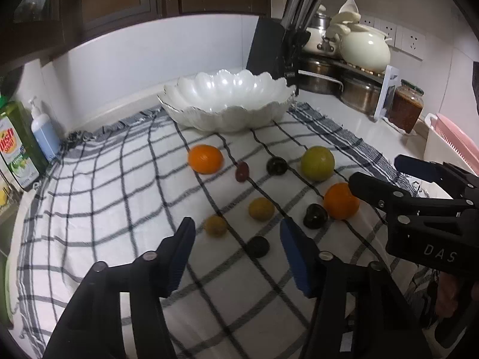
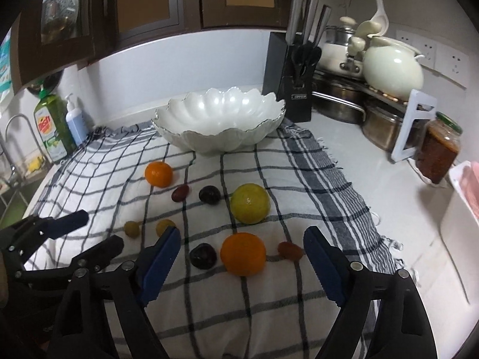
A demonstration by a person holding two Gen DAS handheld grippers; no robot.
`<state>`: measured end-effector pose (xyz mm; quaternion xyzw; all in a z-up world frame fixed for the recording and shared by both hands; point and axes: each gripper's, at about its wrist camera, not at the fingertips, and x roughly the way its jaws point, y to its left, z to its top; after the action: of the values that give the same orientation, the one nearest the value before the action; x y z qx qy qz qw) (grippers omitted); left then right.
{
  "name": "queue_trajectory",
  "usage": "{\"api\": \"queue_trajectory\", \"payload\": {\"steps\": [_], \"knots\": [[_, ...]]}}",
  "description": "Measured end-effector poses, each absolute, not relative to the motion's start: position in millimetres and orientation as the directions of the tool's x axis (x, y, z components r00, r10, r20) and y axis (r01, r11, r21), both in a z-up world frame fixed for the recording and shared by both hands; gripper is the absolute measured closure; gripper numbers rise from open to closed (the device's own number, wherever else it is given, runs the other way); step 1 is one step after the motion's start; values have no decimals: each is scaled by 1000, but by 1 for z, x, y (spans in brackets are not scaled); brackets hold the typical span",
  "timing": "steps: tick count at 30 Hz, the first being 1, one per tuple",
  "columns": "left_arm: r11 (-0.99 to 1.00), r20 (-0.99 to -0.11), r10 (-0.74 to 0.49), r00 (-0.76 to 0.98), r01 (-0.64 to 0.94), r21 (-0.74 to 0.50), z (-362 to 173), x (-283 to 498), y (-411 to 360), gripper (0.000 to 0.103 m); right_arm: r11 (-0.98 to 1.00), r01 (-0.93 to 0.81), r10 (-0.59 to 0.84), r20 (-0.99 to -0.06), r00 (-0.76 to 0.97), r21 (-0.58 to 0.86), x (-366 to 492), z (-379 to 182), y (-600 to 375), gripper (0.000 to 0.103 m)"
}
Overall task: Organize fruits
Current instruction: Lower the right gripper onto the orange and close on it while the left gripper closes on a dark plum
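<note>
A white scalloped bowl (image 1: 229, 103) (image 2: 220, 125) stands empty at the back of a checked cloth (image 1: 98, 197) (image 2: 302, 179). Fruits lie loose on the cloth: a far orange (image 1: 205, 159) (image 2: 158, 174), a near orange (image 1: 341, 200) (image 2: 243, 253), a green citrus (image 1: 317, 163) (image 2: 250, 203), small yellow fruits (image 1: 261, 208) (image 2: 131, 229), dark plums (image 1: 315, 216) (image 2: 203, 255) and a red date (image 1: 242, 171) (image 2: 180, 193). My left gripper (image 1: 236, 233) (image 2: 89, 230) is open and empty above the near fruits. My right gripper (image 2: 241, 242) (image 1: 377, 173) is open around the near orange, above it.
A black knife block (image 1: 271, 49) (image 2: 289, 74) stands behind the bowl. Pots and a cream tureen (image 2: 392, 70) fill the back right, with a sauce jar (image 2: 438, 149) beside them. Soap bottles (image 1: 18, 143) (image 2: 52, 128) stand at the left by a sink. A pink-and-white rack (image 1: 449, 146) is at the right.
</note>
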<state>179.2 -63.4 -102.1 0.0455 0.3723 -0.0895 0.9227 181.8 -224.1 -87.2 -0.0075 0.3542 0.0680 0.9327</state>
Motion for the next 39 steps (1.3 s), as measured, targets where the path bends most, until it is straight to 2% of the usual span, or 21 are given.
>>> {"api": "queue_trajectory", "payload": {"steps": [3, 14, 28, 30, 39], "knots": [[983, -700, -113, 705, 183, 26, -108, 181, -69, 48, 987, -153, 142, -674, 725, 43, 188, -95, -228, 23], [982, -758, -104, 644, 188, 24, -130, 185, -79, 67, 974, -192, 215, -733, 645, 116, 196, -125, -236, 37], [982, -783, -113, 612, 188, 5, -142, 196, -84, 77, 969, -211, 233, -745, 625, 127, 210, -135, -238, 45], [982, -786, -117, 607, 190, 0, -143, 197, -84, 79, 969, -208, 236, -747, 622, 133, 212, -137, -239, 51], [985, -790, -108, 604, 171, -4, -148, 202, -81, 82, 967, -201, 246, -762, 600, 154, 214, -140, -237, 57]]}}
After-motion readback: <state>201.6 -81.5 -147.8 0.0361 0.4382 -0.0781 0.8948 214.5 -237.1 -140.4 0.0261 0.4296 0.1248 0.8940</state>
